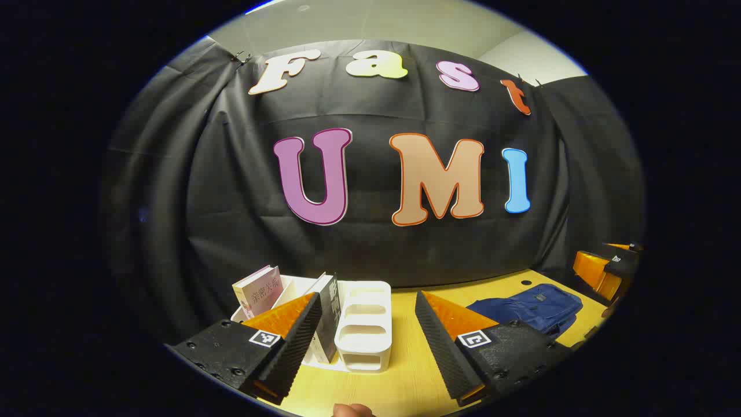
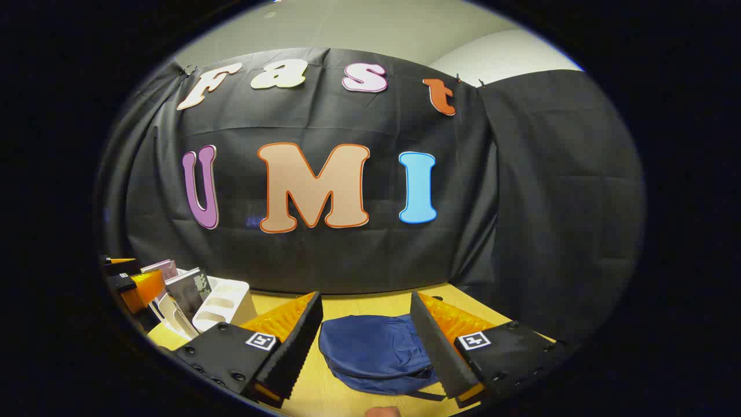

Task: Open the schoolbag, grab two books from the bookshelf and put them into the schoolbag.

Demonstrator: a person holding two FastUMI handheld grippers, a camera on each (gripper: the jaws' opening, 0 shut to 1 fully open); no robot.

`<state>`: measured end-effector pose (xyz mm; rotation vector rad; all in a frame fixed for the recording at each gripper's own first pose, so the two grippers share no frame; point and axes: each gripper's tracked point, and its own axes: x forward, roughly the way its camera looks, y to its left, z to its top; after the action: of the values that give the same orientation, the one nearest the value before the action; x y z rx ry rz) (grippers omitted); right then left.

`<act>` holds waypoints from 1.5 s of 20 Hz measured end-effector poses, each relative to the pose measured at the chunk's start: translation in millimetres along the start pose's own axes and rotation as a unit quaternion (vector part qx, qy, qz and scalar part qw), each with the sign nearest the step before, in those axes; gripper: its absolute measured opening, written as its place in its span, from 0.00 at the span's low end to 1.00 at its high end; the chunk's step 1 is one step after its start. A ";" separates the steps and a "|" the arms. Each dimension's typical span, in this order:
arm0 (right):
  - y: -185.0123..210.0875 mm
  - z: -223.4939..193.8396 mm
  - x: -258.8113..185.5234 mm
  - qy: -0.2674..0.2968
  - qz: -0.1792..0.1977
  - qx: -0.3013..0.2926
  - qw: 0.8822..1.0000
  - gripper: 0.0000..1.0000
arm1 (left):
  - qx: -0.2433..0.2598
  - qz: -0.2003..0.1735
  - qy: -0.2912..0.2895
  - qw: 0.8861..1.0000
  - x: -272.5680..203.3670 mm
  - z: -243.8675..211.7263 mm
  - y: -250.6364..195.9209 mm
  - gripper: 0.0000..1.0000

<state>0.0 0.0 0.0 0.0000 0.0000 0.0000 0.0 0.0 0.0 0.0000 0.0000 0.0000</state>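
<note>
Nothing is begun: my right gripper [image 2: 366, 333] hangs wide apart over the closed blue schoolbag [image 2: 376, 353] lying flat mid-bench; my left gripper [image 1: 368, 330] gapes empty before the white bookshelf [image 1: 365, 324] holding two books [image 1: 259, 291]. I'd say unzipping comes first.

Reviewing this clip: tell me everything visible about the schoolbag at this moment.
The schoolbag is dark blue, of soft fabric by its look, lying flat and slumped on the yellow wooden table in front of the black cloth wall. It looks closed; no opening shows. A dark strap trails from its near edge. The right gripper hangs open before it, fingers not touching it. In the left gripper view it lies to the right of the white bookshelf, apart from it.
</note>
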 end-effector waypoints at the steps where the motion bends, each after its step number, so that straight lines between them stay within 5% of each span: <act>1: -0.9 0.8 0.9 0.000 0.000 0.000 1.000 0.94 | 0.001 -0.001 0.000 1.000 0.0 1.0 -1.0 0.94; 22: 0.9 2.3 28.1 0.001 0.025 -0.028 0.999 0.93 | 0.013 0.005 -0.013 1.000 11.3 10.8 -4.9 0.93; 27: 37.3 -49.8 48.9 0.126 0.126 -0.100 0.979 0.96 | 0.003 0.016 -0.009 1.000 14.5 8.9 5.6 0.93; 29: 40.6 -67.5 60.5 0.156 0.123 -0.134 0.971 0.91 | 0.000 0.025 -0.008 1.000 14.4 7.6 13.5 0.94; 30: 44.3 -79.1 66.3 0.168 0.123 -0.156 0.966 0.98 | -0.001 0.031 -0.007 0.999 14.1 6.2 18.1 0.94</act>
<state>66.3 44.3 -79.1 -0.3153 0.3405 0.2484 14.1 18.1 6.2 -0.0013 -0.0144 0.0617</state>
